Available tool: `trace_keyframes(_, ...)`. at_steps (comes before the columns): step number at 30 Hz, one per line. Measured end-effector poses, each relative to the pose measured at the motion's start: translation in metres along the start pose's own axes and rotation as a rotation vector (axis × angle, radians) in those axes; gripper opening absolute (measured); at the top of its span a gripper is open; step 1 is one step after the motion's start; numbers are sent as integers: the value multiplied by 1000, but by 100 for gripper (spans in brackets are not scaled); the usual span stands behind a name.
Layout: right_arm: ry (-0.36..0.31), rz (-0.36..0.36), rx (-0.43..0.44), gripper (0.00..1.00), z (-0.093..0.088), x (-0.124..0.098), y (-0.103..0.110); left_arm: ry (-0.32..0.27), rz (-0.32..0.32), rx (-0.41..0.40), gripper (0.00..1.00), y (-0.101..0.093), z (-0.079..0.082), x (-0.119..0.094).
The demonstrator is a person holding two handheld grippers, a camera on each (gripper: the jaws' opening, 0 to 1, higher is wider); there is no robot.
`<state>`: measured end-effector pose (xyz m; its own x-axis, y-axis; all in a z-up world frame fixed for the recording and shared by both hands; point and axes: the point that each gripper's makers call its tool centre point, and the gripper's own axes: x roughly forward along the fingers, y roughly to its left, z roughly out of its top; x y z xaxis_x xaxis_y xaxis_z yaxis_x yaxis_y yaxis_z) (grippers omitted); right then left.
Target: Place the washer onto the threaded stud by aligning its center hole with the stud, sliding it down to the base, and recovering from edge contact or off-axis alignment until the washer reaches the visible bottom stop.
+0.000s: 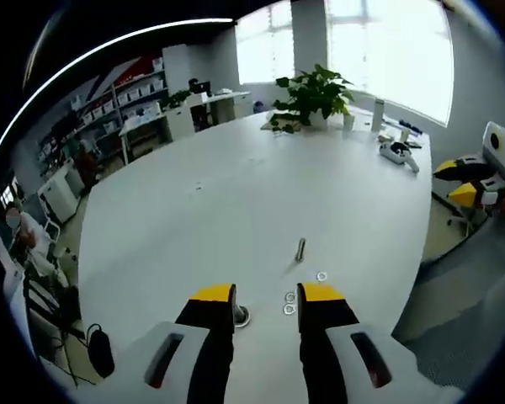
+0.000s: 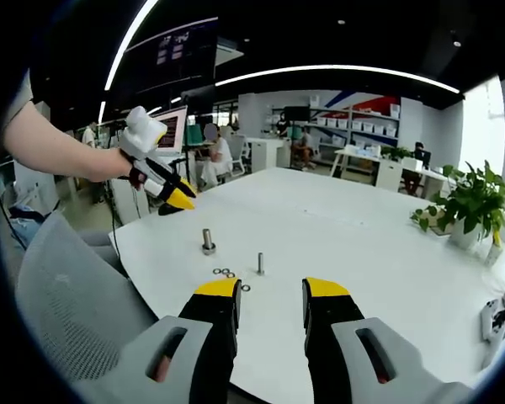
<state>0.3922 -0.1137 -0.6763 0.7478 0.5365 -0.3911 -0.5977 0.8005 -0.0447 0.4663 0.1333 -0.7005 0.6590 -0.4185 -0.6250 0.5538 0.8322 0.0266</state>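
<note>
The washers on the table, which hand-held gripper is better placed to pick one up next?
Probably the left hand-held gripper: its open jaws hang right above the loose washers, near the threaded stud. The right hand-held gripper sits farther back.

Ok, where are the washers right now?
In the right gripper view the washers lie loose on the white table, just left of the thin stud and below the bolt.
</note>
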Motion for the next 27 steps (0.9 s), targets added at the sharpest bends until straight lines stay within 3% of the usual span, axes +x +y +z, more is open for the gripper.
trace_keyframes(4, 1, 5, -5, 31, 0, 0, 1, -70, -32, -17, 27, -13, 6, -7)
trace_keyframes(8, -2, 4, -6, 31, 0, 0, 1, -77, -26, -18, 28, -19, 0, -9)
trace_keyframes(13, 5, 13, -13, 31, -1, 1, 3, -145, -13, -41, 29, -25, 8, -21)
trace_keyframes(16, 15, 23, -29, 31, -1, 2, 6, -193, -12, -99, 29, -29, 13, -31)
trace_keyframes(19, 16, 23, -31, 31, -2, 2, 6, -223, 39, -107, 32, -23, 12, -42)
trace_keyframes(23, 20, 16, -13, 32, -3, 2, 4, -288, 60, -148, 32, -25, 14, -60)
trace_keyframes(27, 34, 27, -27, 32, -5, 3, 7, -353, 89, -124, 32, -26, 17, -75)
